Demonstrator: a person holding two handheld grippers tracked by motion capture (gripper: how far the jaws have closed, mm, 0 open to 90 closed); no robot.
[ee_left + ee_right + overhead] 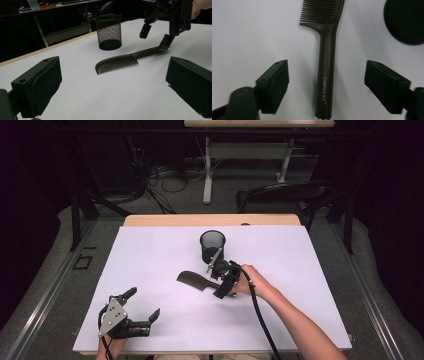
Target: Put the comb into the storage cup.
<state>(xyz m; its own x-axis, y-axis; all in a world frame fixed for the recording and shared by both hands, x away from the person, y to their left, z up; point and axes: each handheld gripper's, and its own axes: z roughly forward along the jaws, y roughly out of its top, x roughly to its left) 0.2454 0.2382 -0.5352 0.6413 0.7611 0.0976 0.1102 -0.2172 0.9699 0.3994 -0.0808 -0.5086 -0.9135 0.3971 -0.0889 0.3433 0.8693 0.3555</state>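
At the near-left corner of the tabletop (150, 255) the left gripper (142, 305) rests low over the white surface, its 2 jaws spread wide with nothing between them; it sits well apart from the work, probably parked so the other hand has room. Past it, near the middle of the tabletop, lies the comb (195, 281), dark and flat, teeth end pointing toward the left edge and handle toward the right. The right gripper (223, 279) hangs over that handle with its jaws wide on either side of it, not yet touching; in the right gripper view the comb (326, 75) runs straight up between the 2 pads, so the approach looks squared up for a pinch on the handle. Just beyond, toward the far edge, stands the mesh cup (212, 246), upright and open-topped, likely where the comb is bound. The white sheet covers most of the tabletop, leaving a wooden strip along the far edge. Behind, the room is dark, with cables on the floor and another desk.
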